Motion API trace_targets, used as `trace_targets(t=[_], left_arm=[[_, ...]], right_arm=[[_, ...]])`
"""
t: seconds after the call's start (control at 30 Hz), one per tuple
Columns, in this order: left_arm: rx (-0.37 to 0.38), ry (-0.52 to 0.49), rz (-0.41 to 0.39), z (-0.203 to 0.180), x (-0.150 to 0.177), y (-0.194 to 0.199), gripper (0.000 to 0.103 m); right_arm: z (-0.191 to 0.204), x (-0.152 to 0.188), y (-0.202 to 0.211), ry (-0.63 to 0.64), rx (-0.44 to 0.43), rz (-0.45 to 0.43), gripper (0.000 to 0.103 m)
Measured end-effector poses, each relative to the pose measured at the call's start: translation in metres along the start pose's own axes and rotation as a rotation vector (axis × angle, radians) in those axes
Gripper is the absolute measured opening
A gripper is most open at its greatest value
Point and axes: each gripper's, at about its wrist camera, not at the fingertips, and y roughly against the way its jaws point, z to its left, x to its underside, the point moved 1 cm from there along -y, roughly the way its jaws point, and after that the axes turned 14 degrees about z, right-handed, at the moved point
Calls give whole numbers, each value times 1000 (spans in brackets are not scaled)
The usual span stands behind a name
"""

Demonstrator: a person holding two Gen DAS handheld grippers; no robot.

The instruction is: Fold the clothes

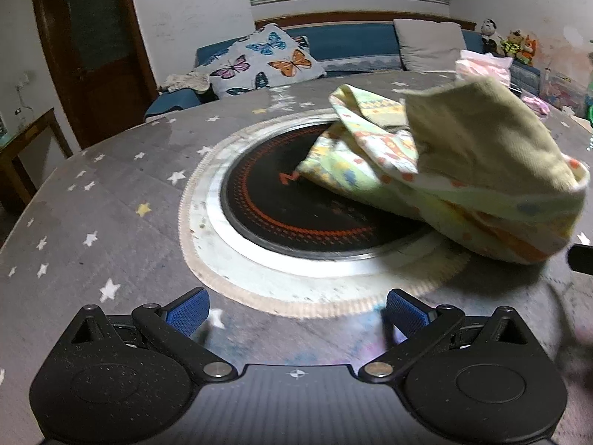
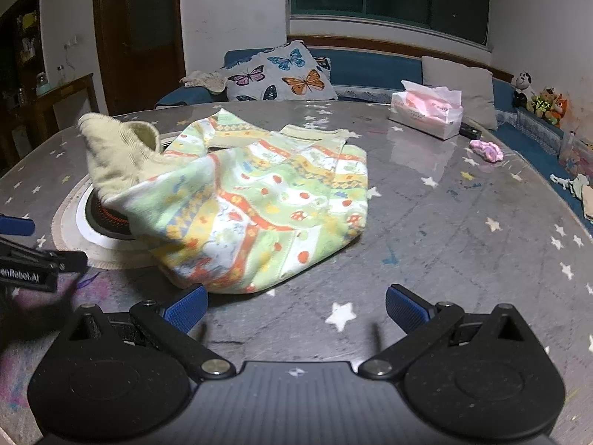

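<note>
Crumpled pale-green patterned child's garment (image 2: 259, 200) lies bunched mid-table, partly over the round black inset burner (image 1: 307, 204), so both released claws, left (image 1: 298, 313) and right (image 2: 294, 309), risk pinching several layers together.

The round, star-patterned surface (image 2: 463, 222) carried a crumpled patterned garment (image 2: 259, 204) lying partly over its inset black burner (image 1: 296, 207), with a tissue pack (image 2: 426, 115) and a small pink cloth (image 2: 487, 150) farther back.

Garment (image 2: 259, 200) hides part of hotplate (image 2: 107, 218); raised hem motion-blurred.
</note>
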Motion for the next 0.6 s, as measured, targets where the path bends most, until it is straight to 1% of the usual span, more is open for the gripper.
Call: trace_targets(t=[0.23, 0.4, 0.47, 0.6], left_arm=[[-10, 47, -24, 23, -28, 4, 103], [-2, 63, -63, 33, -59, 10, 102], [13, 69, -73, 36, -74, 9, 102], [54, 71, -79, 36, -104, 2, 94]], right_arm=[[-15, -22, 10, -7, -13, -26, 103], [-24, -48, 11, 0, -31, -41, 103], [-24, -60, 9, 6, -39, -43, 103], [-22, -88, -2, 24, -59, -39, 102]])
